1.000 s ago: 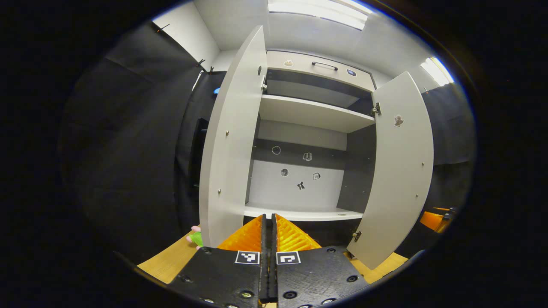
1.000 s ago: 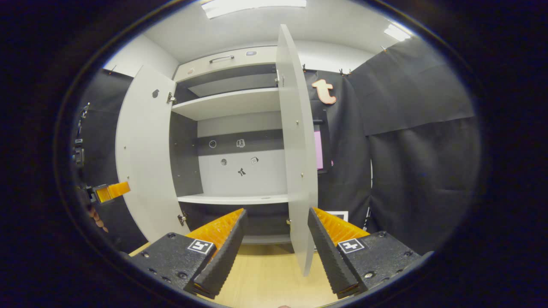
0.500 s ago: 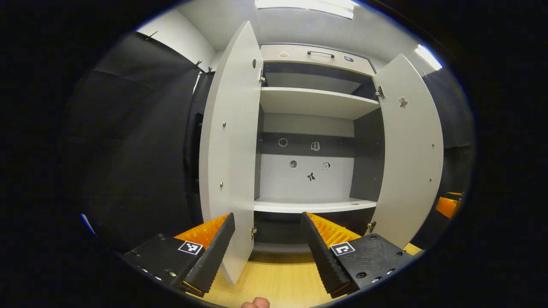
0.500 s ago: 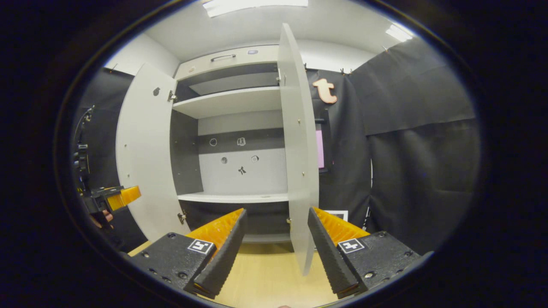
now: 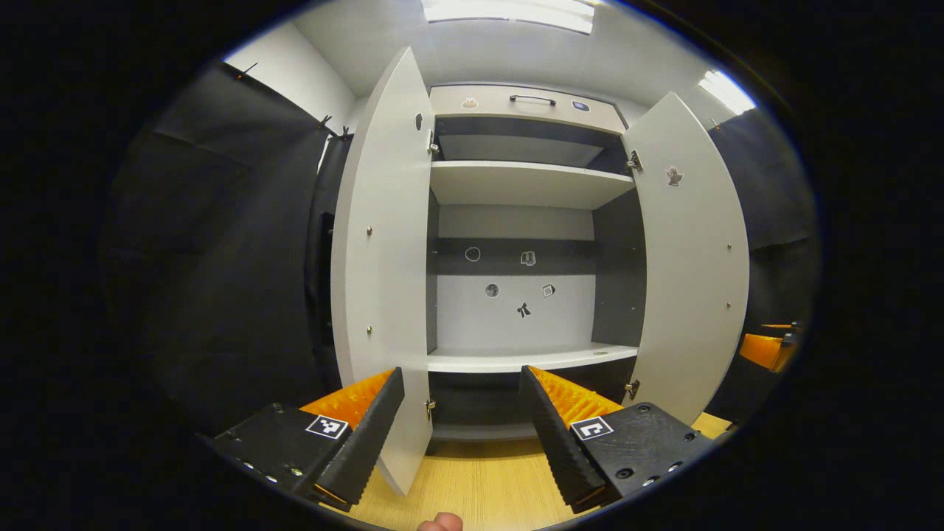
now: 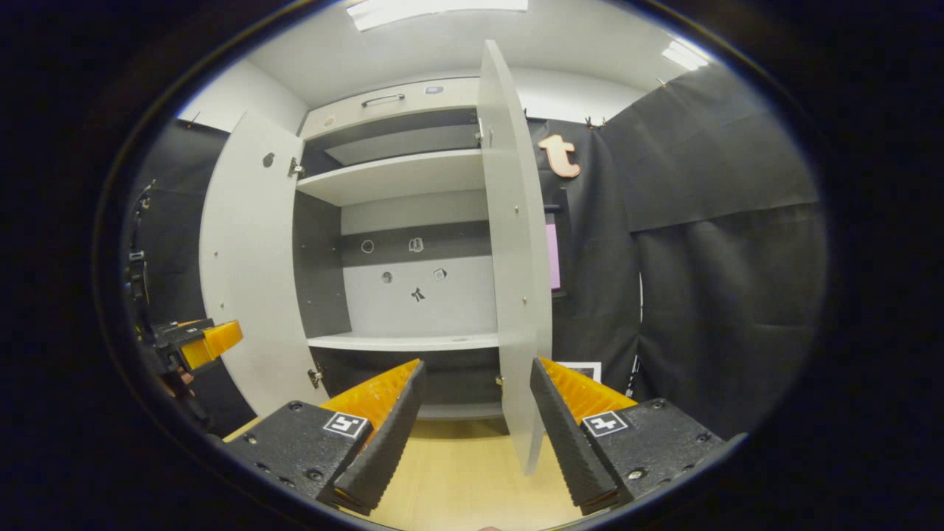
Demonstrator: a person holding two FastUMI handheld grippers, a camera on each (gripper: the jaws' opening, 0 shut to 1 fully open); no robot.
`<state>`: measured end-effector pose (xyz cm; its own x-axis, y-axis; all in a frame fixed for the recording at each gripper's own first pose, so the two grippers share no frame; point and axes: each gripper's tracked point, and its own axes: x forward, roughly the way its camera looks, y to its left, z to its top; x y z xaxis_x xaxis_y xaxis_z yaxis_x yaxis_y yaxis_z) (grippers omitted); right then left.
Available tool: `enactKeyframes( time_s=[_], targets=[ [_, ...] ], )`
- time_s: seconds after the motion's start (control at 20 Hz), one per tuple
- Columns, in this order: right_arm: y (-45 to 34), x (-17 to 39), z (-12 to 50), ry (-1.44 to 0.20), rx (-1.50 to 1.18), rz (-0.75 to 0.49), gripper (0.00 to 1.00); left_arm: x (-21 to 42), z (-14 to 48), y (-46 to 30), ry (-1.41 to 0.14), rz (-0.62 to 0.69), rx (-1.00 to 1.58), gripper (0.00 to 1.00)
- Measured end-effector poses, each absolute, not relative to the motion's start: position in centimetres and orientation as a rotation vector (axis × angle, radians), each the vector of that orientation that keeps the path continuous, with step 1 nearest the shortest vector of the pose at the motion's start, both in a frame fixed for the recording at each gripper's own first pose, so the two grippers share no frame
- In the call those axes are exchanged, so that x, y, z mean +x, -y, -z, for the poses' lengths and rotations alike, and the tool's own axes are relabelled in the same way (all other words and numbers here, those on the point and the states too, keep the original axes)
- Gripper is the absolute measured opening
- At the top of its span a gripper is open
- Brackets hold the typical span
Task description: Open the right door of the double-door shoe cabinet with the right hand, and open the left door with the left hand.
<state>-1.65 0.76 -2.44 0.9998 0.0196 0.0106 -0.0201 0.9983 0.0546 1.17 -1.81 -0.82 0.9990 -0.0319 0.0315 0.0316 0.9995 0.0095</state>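
The shoe cabinet (image 5: 516, 221) is standing tall in the middle of the left gripper view, its long side running up and down. Both doors are hanging open and pointing out toward the camera. The left door (image 5: 380, 265) is filling the left middle of that view, almost edge-on, with its bottom corner dipping between the fingers of the left claw (image 5: 461, 428). The right door (image 5: 689, 258) is swinging out at the right middle, showing its flat inner face.

In the right gripper view the right door (image 6: 516, 251) is standing edge-on at the center, and the left door (image 6: 247, 258) is spreading wide at the left.

The doors are smooth, flat, pale gray boards with rounded tops and small metal hinges. Inside, the cabinet is showing two pale shelves, dark side walls, and a back wall with a dark band and little stickers (image 5: 516, 284). A drawer with a dark handle (image 5: 532, 98) is sitting along the top.

The left claw is spread wide at the bottom of its view, holding nothing. The right claw (image 6: 478, 424) is spread wide too, at the bottom of its view, with the right door's lower edge hanging in the gap and neither finger pressing it. The fingers are ridged like little saw teeth.

The floor (image 5: 479, 483) below is light wood.
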Motion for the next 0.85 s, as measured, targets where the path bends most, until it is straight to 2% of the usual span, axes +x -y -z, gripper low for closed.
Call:
enactKeyframes(
  time_s=[0.85],
  targets=[
    [-1.4,-1.7,2.7,0.008,0.062,-0.028,0.91,0.8,0.1,1.1,0.054,0.024,-0.004,0.94]
  ],
)
